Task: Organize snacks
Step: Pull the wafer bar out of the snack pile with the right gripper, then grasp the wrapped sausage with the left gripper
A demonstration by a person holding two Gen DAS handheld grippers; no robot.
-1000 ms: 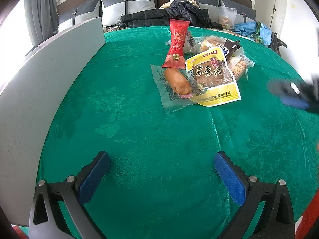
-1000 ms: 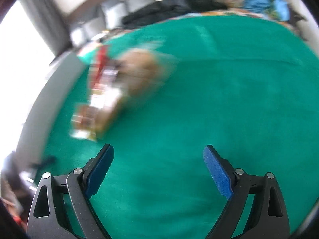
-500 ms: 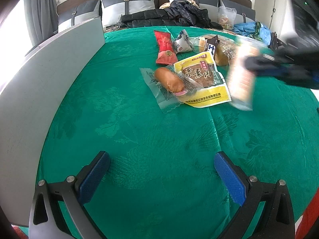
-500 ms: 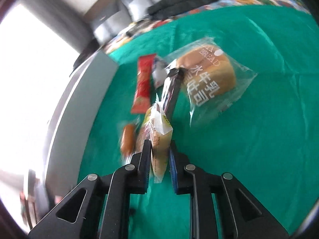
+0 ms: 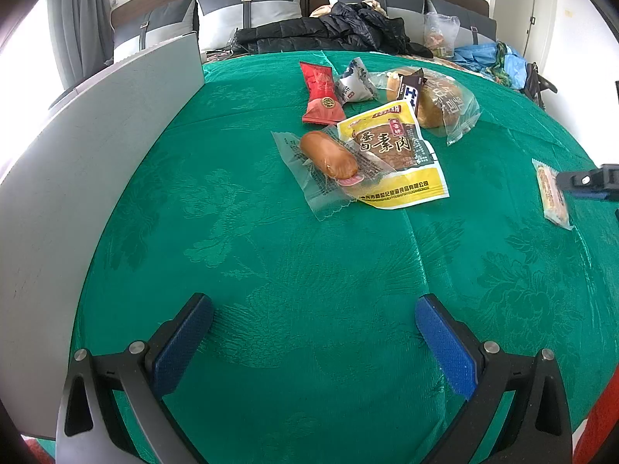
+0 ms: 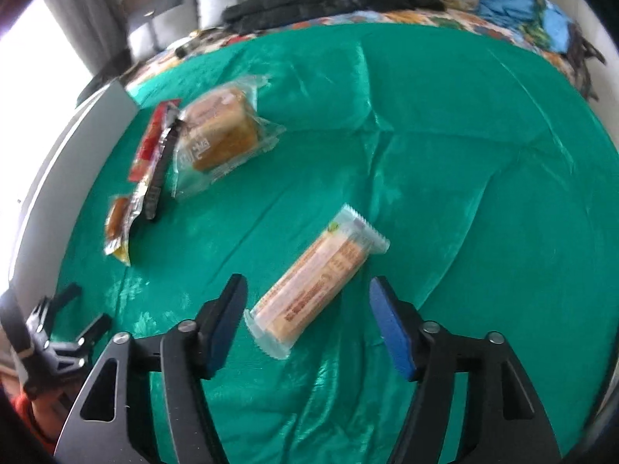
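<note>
A pile of snacks lies on the green cloth: a red packet [image 5: 321, 92], a small white packet [image 5: 354, 85], a bagged bread bun [image 5: 437, 100], a dark bar [image 5: 411, 91], a yellow packet [image 5: 394, 154] and a wrapped sausage [image 5: 329, 154]. A clear-wrapped biscuit pack [image 6: 315, 282] lies apart on the cloth, its near end between the open fingers of my right gripper [image 6: 307, 323]; it also shows at the right edge of the left wrist view [image 5: 551, 193]. My left gripper [image 5: 315, 338] is open and empty, well short of the pile.
A grey board [image 5: 77, 147] stands along the left edge of the table. The green cloth [image 5: 271, 251] covers the round table. Behind it are a sofa with dark jackets [image 5: 329, 34] and bags.
My right gripper carried the biscuit pack away from the pile, set it on the cloth to the right and opened. The left gripper has not moved.
</note>
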